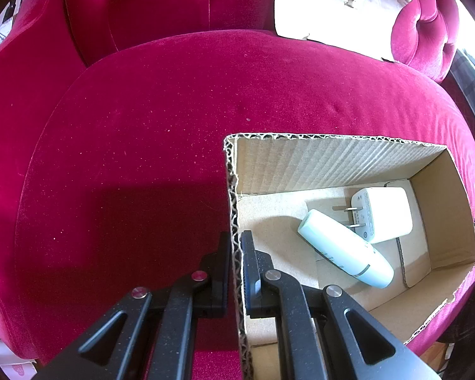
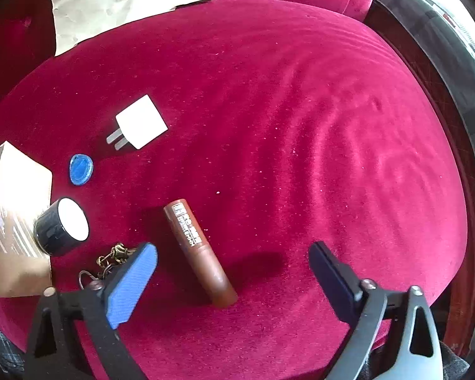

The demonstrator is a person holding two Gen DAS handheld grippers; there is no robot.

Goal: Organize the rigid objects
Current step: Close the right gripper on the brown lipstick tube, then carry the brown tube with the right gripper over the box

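Inside the cardboard box (image 1: 332,164), pinched by my left gripper (image 1: 236,247), lie two items; five wait around my spread right gripper (image 2: 232,256), brown tube (image 2: 199,250) at twelve o'clock.

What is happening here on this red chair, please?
A person is sorting small objects into an open cardboard box on a red velvet seat. The left gripper is shut on the box's wall. Inside lie a pale green tube and a white plug adapter. The right gripper is open around a brown lipstick tube on the seat.
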